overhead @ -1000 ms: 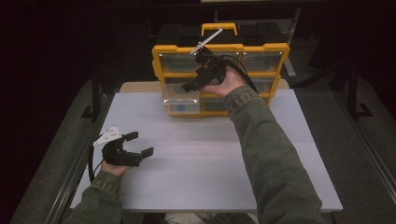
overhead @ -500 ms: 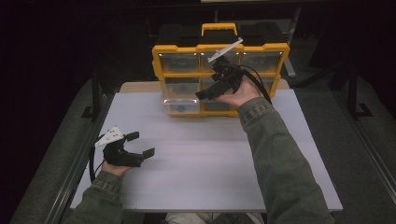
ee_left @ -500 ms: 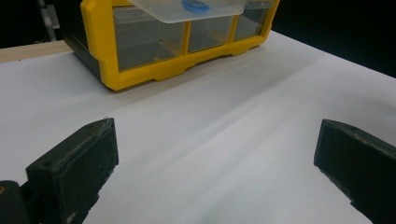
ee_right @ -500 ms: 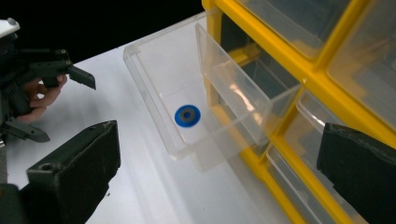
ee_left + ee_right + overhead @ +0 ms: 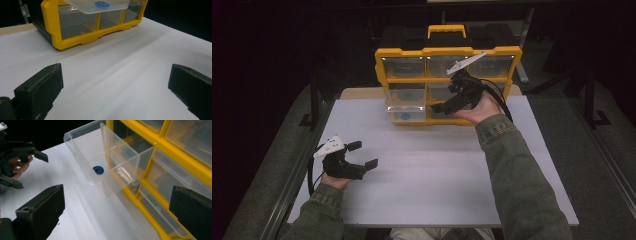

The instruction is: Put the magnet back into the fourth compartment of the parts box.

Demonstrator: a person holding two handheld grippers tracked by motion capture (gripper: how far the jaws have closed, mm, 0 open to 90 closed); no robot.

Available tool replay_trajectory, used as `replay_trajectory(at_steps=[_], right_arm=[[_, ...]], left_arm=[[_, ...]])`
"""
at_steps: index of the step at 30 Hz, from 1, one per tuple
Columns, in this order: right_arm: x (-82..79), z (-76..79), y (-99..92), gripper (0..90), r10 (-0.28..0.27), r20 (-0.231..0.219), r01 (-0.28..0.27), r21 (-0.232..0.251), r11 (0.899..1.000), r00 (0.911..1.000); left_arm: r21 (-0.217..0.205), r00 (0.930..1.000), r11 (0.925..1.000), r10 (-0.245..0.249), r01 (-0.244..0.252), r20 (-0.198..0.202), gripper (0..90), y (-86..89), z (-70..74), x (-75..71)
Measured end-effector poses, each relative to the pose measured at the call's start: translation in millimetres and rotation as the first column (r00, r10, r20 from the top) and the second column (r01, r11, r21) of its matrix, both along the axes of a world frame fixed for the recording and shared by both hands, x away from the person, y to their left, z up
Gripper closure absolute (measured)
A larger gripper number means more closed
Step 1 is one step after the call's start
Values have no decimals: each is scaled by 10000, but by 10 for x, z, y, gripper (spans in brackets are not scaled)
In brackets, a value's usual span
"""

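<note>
Clear plastic drawer [image 5: 406, 113] with its small blue ring [image 5: 98, 170] hangs pulled out of the yellow organiser [image 5: 447, 51]; my right gripper [image 5: 451, 98] gapes wide beside it, holding nothing

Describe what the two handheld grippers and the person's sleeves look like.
Both the left gripper and the right gripper are black, each with two blocky, flat-faced jaws; the pads look matte and slightly textured. A pale grey three-cornered plate sits on top of each, and a black cable loops from each body. The person wears olive-green sleeves with stitched cuffs.
</note>
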State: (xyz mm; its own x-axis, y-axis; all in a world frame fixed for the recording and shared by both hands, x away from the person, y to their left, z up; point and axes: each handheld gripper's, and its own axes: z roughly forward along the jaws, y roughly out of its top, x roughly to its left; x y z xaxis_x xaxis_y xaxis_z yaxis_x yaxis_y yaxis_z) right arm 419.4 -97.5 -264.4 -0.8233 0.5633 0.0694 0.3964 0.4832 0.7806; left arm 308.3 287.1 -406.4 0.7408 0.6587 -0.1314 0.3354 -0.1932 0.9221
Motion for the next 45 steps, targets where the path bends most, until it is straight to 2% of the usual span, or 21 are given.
replay_trajectory(at_steps=[9,14,21,33,45], right_arm=[[-217,-192,-88,0,-58,265,58,30,10000,9996],[-245,-231,-137,3,-91,340,91,19,10000,9994],[-348,-287,-304,24,-296,495,283,259,9993,9983],[-443,-369,-529,24,-446,427,418,633,9971,9981],[-551,-521,-806,1,-700,351,655,1164,9910,9969]], left_arm=[[168,10000,9999,-20,20,-21,0,-3,-13,-12],[256,10000,9997,-22,24,-84,0,-6,-21,-5],[362,10000,9993,-54,57,-77,0,-11,-24,-13],[465,9999,9989,-81,88,-140,0,-24,-39,0],[425,9998,9991,-29,36,-175,0,-22,-40,1]])
